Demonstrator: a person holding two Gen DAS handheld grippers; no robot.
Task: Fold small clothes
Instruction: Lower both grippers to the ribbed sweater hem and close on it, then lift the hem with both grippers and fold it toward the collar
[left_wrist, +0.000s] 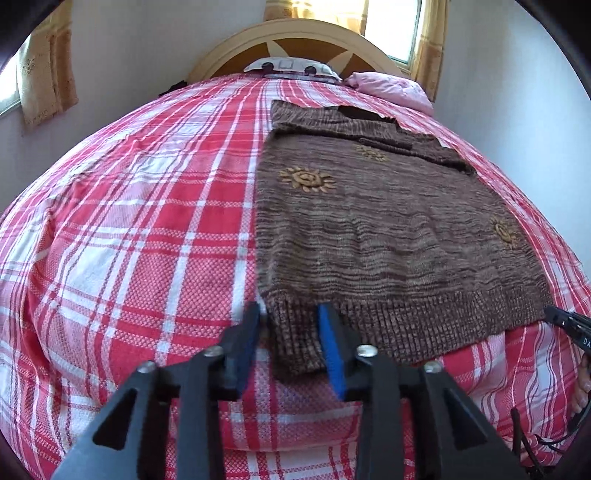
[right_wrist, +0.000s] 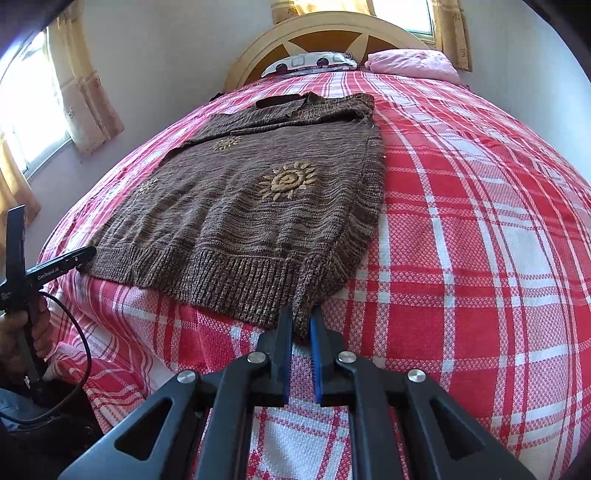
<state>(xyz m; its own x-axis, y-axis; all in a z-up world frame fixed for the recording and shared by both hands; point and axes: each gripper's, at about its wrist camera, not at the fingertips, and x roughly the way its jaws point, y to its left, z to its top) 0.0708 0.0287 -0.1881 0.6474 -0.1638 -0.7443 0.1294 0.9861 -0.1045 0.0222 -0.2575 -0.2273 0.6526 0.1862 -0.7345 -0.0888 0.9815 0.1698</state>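
one brown knitted sweater (left_wrist: 384, 229) with three yellow stitched suns on it, one red and white checked bed cover (left_wrist: 140, 236), two pillows, one white patterned pillow (right_wrist: 310, 62) and one pink pillow (right_wrist: 410, 63), two black grippers with blue pads, one curved wooden headboard (right_wrist: 295, 37)

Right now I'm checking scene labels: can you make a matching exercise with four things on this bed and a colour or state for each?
Things:
1. sweater
2. bedspread
3. far-right pillow
4. right gripper

Colour or state:
A. plain pink
B. red and white plaid
C. shut on the hem corner
D. brown knit with tan suns

Pairs: 1-D, 2-B, 3-A, 4-C
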